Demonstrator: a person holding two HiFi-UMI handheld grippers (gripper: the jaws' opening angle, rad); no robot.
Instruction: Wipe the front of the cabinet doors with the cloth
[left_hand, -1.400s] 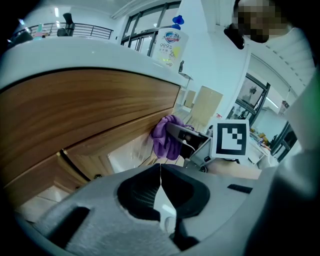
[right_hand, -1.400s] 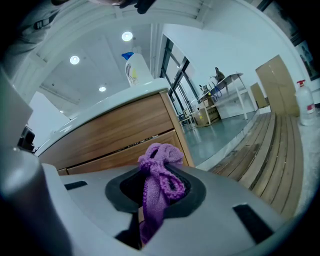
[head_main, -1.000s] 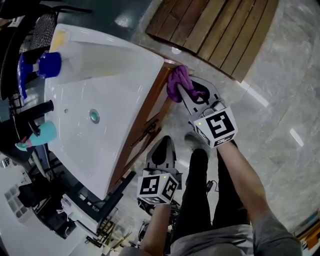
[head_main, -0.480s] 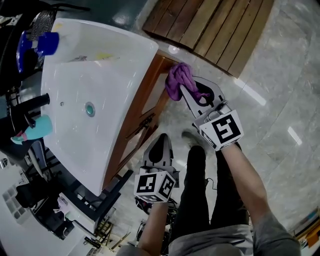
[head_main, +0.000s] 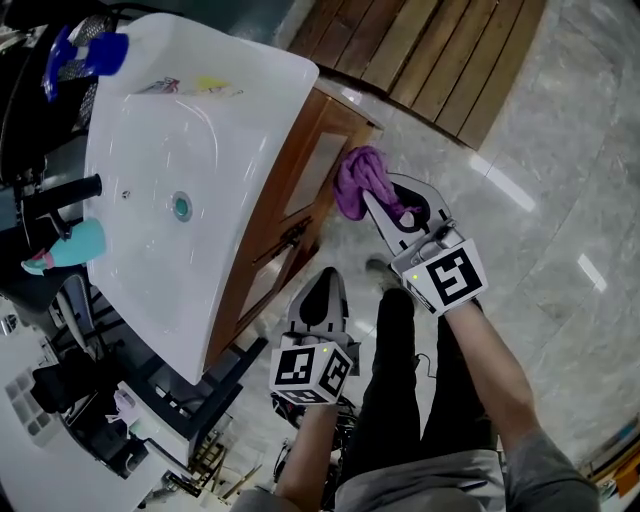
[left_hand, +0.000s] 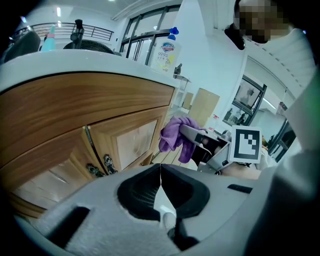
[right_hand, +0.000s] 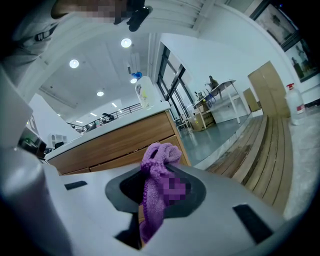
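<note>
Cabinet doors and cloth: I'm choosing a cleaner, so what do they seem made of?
Cabinet doors: wood by the look, warm brown with visible grain and a slight sheen, probably varnished; solid or veneer, I cannot tell. Cloth: soft purple fabric, perhaps microfibre; it bunches limply and its surface looks fuzzy.

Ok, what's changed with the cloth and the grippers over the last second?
The right gripper has drawn the purple cloth from just under the counter's corner lower down the face of the cabinet door. Nothing was picked up or let go. It stays shut on the cloth. The left gripper stays shut and empty, low beside the person's legs.
</note>
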